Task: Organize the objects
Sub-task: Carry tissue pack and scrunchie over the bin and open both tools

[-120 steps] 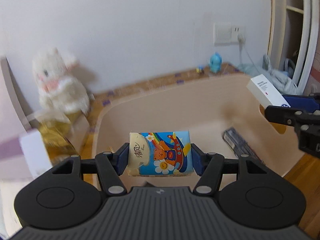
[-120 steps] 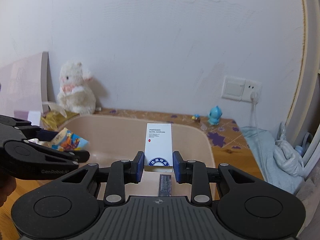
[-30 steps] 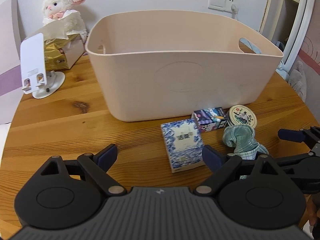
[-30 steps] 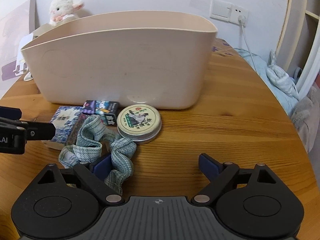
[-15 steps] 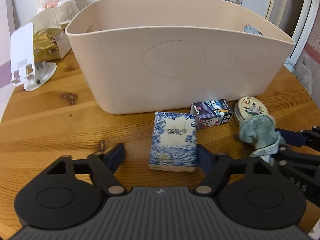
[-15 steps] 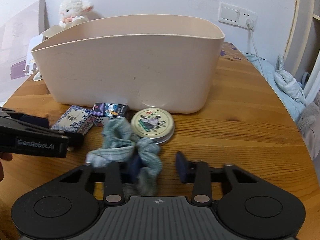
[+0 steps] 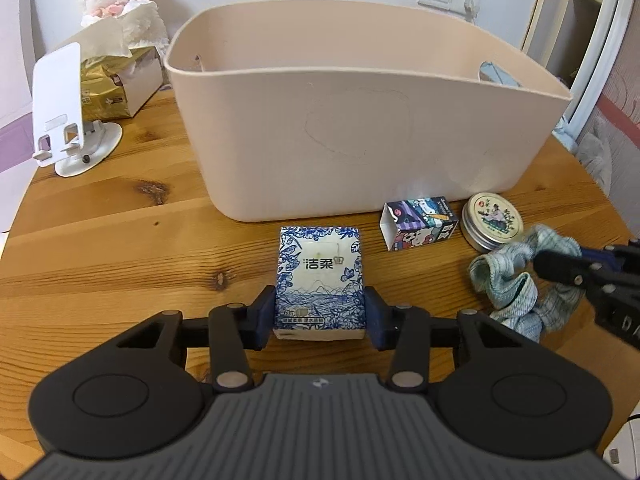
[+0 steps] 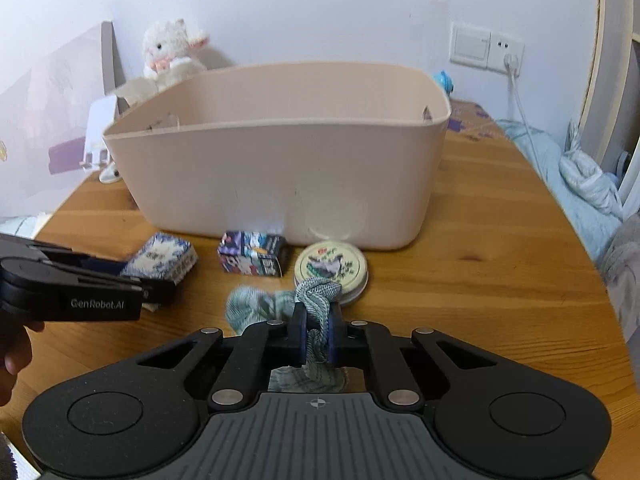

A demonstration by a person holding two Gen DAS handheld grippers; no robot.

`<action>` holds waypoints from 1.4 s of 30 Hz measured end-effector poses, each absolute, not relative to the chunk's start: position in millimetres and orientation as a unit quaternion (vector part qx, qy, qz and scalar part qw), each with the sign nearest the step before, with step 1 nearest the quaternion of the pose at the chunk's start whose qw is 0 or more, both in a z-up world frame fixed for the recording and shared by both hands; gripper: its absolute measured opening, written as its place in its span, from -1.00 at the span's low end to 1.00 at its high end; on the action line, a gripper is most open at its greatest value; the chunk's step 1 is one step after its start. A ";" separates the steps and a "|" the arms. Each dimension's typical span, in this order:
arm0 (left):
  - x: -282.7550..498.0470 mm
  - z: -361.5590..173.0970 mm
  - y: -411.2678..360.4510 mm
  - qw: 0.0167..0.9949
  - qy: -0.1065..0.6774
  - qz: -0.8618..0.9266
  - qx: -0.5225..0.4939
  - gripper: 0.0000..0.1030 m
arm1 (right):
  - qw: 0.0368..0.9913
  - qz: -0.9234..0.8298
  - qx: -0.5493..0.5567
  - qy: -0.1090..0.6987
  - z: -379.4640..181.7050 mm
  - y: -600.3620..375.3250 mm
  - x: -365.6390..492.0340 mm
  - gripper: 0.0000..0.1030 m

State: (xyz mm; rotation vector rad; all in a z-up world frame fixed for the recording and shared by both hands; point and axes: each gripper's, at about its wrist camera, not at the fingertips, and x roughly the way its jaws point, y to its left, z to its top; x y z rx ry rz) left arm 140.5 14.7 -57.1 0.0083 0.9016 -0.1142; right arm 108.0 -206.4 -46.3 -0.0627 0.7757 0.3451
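Note:
My left gripper is shut on a blue-and-white tissue pack that lies on the wooden table in front of the beige bin. My right gripper is shut on a green checked scrunchie; it also shows in the left wrist view. A small cartoon box and a round tin lie by the bin's front wall. In the right wrist view the tissue pack, box, tin and bin show too.
A white phone stand, a gold tissue box and a plush lamb stand at the back left. A wall socket and bedding are to the right. The table edge curves round at the right.
Both grippers dropped their earlier items in the bin and came down to the table. In the last second the left closed on the tissue pack and the right closed on the scrunchie.

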 end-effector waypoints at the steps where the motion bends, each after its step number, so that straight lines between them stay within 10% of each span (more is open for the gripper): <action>1: 139.1 -54.1 16.1 0.900 0.432 -0.055 0.005 -0.07 | 0.912 0.167 -0.029 0.373 -42.6 -207.3 105.4 -0.81; 42: 183.5 65.8 14.3 0.951 0.304 -0.042 0.039 -0.07 | 0.970 0.140 0.003 0.198 78.0 -224.3 165.3 -0.81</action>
